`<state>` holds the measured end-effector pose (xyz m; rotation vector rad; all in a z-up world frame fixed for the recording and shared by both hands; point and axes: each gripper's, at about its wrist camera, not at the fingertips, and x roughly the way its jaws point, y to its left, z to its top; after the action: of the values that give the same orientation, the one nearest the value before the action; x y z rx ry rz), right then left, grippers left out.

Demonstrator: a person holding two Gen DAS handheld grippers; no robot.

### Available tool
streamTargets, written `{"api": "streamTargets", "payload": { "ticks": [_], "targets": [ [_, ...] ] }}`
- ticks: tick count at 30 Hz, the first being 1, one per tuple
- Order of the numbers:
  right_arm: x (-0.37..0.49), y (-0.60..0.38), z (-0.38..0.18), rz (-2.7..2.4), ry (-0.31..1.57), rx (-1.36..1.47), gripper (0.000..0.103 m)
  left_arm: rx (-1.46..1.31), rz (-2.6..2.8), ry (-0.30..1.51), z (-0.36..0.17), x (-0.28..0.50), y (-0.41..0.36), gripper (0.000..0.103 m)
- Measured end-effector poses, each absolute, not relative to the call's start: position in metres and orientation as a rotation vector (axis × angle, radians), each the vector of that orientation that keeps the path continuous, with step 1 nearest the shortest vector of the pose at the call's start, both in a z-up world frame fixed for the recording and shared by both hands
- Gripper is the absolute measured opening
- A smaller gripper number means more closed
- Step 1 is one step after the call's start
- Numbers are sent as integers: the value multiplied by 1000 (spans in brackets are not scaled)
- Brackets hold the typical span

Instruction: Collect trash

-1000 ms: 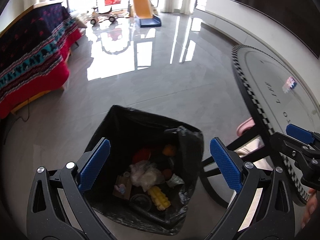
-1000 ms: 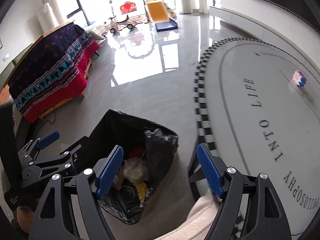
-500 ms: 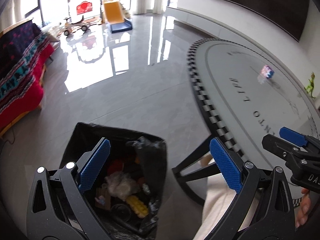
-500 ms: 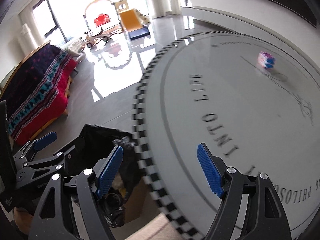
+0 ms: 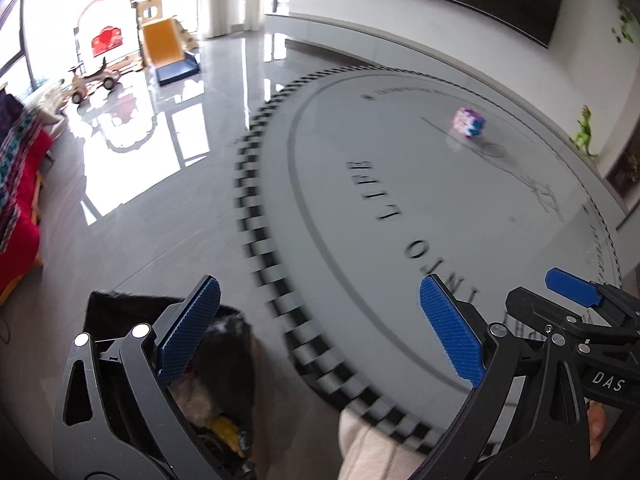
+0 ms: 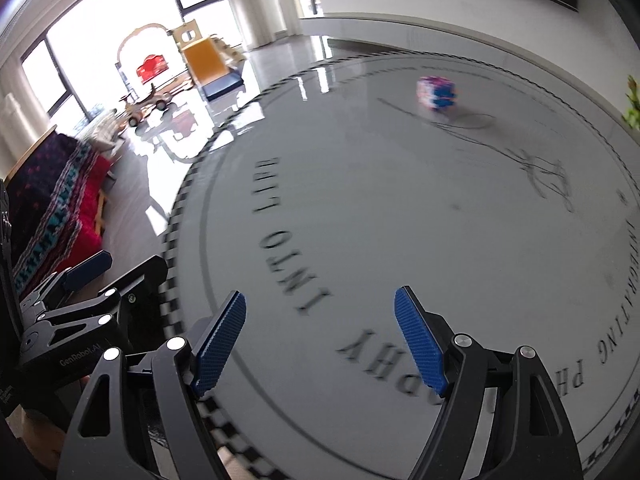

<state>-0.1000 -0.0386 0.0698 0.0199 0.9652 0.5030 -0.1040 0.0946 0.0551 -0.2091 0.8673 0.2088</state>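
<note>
Pink-blue wrapper sits far ahead of right gripper; both grippers open, empty; reach w/ right, approach low.

Round grey bench with checkered rim occupies the right. Far left: patterned red blanket, yellow slide, ride-on toy on glossy floor.

Round table glossy, smooth; floor polished tile; bin bag thin black plastic.
</note>
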Motion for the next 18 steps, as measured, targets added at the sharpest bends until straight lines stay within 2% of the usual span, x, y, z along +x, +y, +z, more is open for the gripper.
{"api": "streamTargets", "payload": {
  "ticks": [18],
  "targets": [
    [-52,-142,28,248,1004,101,77,-101,29,894,35,-22,7,97]
  ]
}}
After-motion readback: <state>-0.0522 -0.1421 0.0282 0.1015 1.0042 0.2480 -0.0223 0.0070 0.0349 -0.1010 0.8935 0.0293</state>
